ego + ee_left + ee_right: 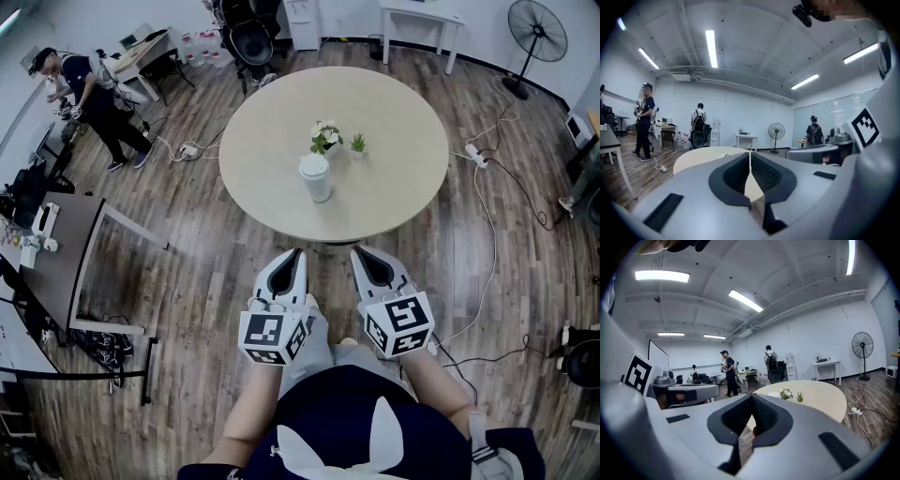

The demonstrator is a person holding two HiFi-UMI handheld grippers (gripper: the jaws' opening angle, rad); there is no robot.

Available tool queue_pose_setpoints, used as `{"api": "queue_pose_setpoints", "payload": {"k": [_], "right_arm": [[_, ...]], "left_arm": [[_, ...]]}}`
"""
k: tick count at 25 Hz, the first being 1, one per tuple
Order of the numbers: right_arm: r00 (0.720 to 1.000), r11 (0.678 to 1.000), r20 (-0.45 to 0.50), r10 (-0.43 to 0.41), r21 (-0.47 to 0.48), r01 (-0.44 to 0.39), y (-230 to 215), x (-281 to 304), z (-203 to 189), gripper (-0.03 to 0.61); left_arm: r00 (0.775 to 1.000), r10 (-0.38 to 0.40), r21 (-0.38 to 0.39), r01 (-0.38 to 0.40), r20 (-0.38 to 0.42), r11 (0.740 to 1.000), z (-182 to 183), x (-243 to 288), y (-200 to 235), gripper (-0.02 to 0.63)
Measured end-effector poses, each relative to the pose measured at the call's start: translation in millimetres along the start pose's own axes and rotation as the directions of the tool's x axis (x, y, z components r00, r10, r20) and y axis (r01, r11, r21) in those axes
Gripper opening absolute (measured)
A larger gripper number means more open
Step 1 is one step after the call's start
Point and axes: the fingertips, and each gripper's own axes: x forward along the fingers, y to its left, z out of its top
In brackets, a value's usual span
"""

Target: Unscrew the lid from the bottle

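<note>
A white bottle (315,177) with a white lid stands upright near the middle of the round beige table (403,178). Both grippers hover close to my body, short of the table's near edge and well apart from the bottle. In the head view my left gripper (297,252) points at the table with its jaws together and nothing between them. My right gripper (357,250) beside it is likewise shut and empty. The left gripper view shows my left gripper (750,158) with its pads touching. In the right gripper view my right gripper (752,400) also has its pads together.
Two small potted plants (325,137) (357,143) stand just behind the bottle. Cables and a power strip (475,156) lie on the wood floor at the right. A standing fan (536,34), a white desk (419,19), a grey desk (58,246) and a person (94,97) surround the table.
</note>
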Motion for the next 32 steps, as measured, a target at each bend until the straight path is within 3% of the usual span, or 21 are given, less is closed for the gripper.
{"api": "queue_pose_setpoints", "payload": {"k": [11, 32], "right_arm": [[0.999, 1.0, -0.03, 0.015, -0.011, -0.016, -7, 5, -6, 0.005], [0.99, 0.998, -0.127, 0.063, -0.018, -0.066, -58, 106, 6, 0.005]], "left_arm": [[0.997, -0.052, 0.045, 0.054, -0.056, 0.998, -16, 17, -4, 0.029], [0.991, -0.062, -0.019, 0.06, -0.119, 0.998, -21, 115, 54, 0.029]]}}
